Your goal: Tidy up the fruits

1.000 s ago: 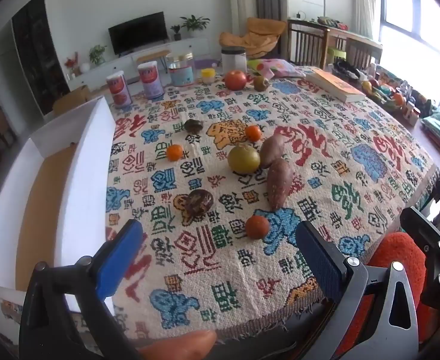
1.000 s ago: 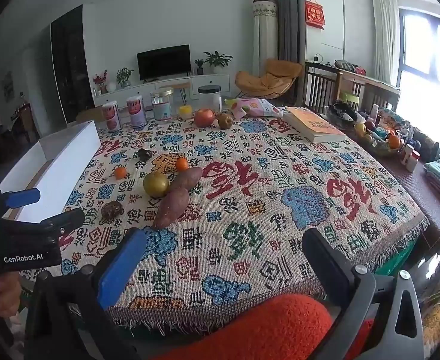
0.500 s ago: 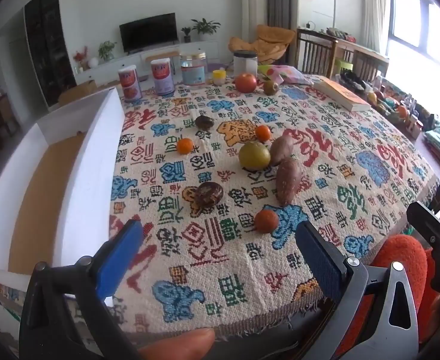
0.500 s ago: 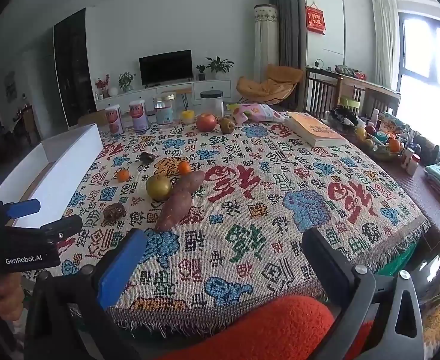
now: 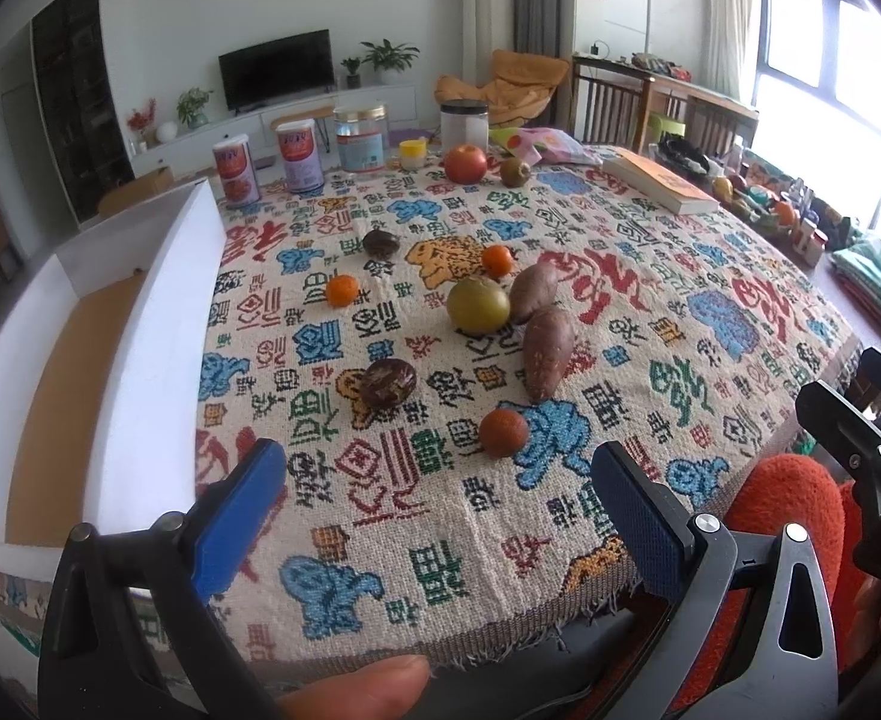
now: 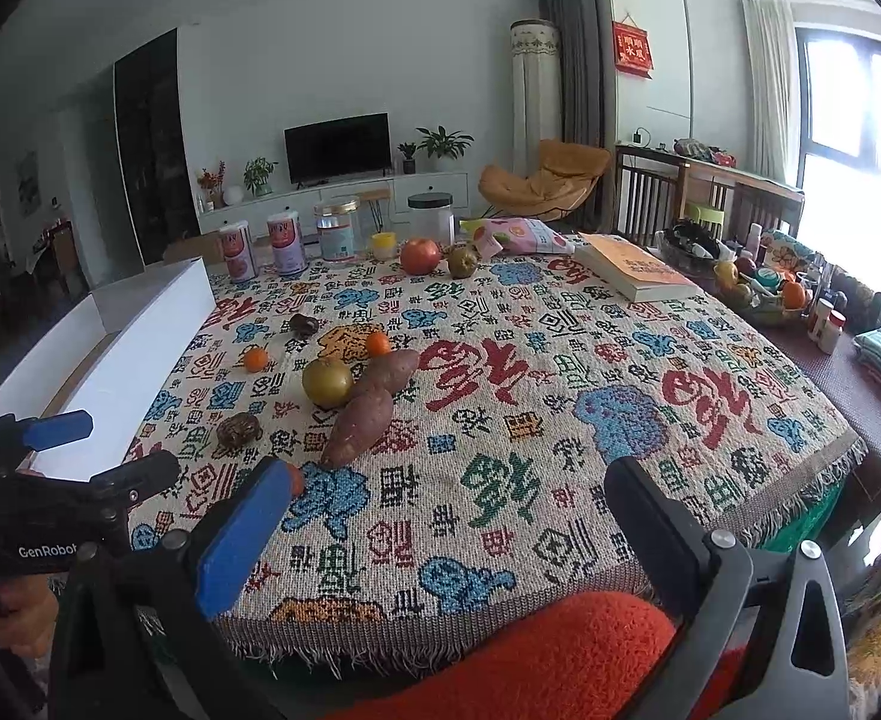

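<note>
Several fruits sit loose on the patterned tablecloth [image 5: 560,516], clustered round a yellow-green apple [image 5: 478,305]: two sweet potatoes, one [image 5: 533,292] touching it at right and the nearer one [image 5: 547,349] just in front of that; a tangerine [image 5: 496,260] just behind; another tangerine [image 5: 342,290] off to its left; a dark passion fruit [image 5: 387,382] in front-left; a second passion fruit [image 5: 380,243] behind-left; a small orange [image 5: 503,432] nearest the table edge. Far behind the apple: a red apple [image 5: 466,164] w/ a brownish fruit [image 5: 514,172] beside it. White box [image 5: 158,324] lies well left of the apple, along the cloth's edge. Left gripper [image 5: 437,498] and right gripper [image 6: 449,519] both spread wide, nothing between the fingers, held over the near edge.
</note>
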`<action>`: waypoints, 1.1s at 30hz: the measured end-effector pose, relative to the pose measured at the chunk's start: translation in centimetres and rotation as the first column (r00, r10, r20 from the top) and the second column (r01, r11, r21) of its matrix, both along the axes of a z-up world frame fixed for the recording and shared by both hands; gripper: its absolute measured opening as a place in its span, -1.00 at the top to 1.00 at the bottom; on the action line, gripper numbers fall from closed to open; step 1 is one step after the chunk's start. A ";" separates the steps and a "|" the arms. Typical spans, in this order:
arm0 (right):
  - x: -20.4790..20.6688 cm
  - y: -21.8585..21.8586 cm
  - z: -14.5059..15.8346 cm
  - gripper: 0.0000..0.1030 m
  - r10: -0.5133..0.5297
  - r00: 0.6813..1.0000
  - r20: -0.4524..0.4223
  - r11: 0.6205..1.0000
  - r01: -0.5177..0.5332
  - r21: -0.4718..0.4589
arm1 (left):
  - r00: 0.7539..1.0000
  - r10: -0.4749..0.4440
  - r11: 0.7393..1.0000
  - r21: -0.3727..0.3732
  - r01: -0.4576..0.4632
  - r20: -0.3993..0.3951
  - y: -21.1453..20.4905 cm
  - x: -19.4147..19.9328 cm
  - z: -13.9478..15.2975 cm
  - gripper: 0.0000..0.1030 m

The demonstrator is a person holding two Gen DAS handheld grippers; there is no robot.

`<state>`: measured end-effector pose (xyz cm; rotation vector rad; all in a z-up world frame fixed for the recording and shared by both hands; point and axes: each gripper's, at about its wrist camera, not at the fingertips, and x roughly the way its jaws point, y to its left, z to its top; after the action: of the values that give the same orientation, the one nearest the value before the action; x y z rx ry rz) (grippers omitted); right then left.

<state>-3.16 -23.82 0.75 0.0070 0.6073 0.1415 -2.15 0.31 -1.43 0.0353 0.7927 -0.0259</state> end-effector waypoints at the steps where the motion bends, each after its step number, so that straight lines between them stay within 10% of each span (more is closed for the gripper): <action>1: 0.0 -0.1 -0.1 -1.00 -0.004 1.000 -0.003 1.000 0.004 0.003 | 1.000 -0.002 1.000 0.000 0.002 -0.001 0.0 0.0 0.0 -0.99; 33: 0.0 -0.7 -0.7 -1.00 -0.022 1.000 -0.007 1.000 0.023 0.022 | 1.000 -0.016 0.999 -0.031 0.017 0.018 -0.2 -0.2 0.5 -0.99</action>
<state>-3.17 -24.49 0.09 0.0353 0.6120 0.1263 -2.32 0.16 -0.89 0.0124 0.7743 -0.0534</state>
